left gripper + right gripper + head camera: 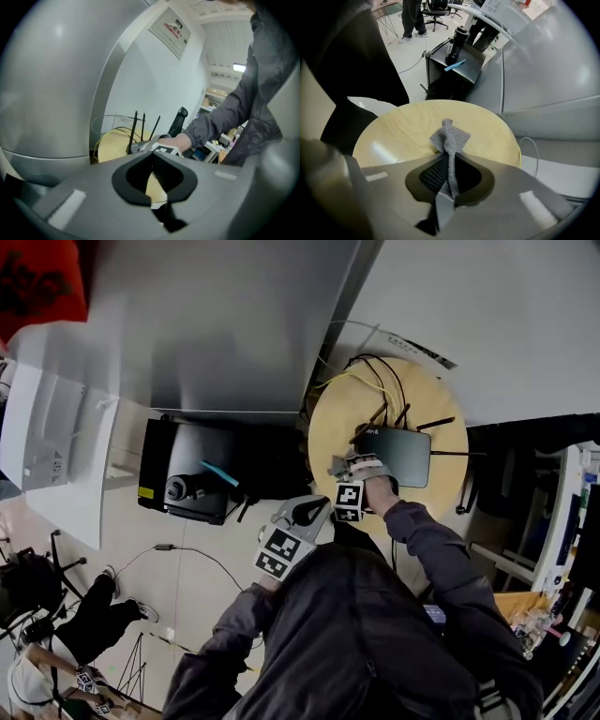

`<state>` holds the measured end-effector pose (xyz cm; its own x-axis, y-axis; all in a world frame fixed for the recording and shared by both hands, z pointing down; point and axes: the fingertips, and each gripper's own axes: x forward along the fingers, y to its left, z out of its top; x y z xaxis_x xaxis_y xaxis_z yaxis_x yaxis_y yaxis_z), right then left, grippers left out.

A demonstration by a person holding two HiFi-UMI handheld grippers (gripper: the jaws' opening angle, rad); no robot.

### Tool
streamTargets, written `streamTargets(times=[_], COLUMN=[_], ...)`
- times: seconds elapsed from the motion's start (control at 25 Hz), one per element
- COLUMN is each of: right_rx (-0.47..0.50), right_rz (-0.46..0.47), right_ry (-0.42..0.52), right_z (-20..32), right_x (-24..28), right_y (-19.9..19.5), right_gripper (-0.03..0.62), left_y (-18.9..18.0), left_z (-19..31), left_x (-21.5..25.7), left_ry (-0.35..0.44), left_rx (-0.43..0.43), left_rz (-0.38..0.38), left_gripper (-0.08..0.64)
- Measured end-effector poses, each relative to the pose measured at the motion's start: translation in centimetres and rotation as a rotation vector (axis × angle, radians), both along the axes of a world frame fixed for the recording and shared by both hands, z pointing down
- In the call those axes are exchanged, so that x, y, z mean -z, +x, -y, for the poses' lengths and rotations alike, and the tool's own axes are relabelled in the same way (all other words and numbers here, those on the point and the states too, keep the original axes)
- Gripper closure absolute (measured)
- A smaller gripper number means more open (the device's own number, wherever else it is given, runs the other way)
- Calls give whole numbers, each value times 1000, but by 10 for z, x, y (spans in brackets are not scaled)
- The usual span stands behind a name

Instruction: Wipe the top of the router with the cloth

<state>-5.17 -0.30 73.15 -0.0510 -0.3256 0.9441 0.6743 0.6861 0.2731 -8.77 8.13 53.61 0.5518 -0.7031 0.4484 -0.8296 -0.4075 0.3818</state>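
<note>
A dark grey router [401, 456] with several thin antennas lies on the round wooden table [450, 409]. My right gripper [343, 468] hovers at the router's left end, pointing away from it over bare tabletop, and is shut on a grey cloth [449, 135] that sticks out past the jaws. The router itself does not show in the right gripper view, only the table [398, 133]. My left gripper [298, 521] hangs off the table's left edge, shut and holding nothing. Its view looks at the router's antennas [136, 131] and the hand on the right gripper [177, 140].
An open black case [187, 474] holding a blue item sits on the floor left of the table. A large grey curved panel [234, 324] stands behind it. Yellow and black cables [349, 381] loop at the table's far edge. Shelving [572, 521] stands on the right.
</note>
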Motion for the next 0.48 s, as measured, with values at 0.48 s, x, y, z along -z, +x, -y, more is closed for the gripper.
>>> streamTargets(times=[0.48], right_rx=[-136], right_rz=[149], right_ry=[-99], right_z=[-52], right_x=[2], right_y=[32], right_gripper=[565], left_y=[8], left_z=[10], left_x=[0], left_ry=[9], left_rx=[-110], left_rz=[4], left_gripper=[560])
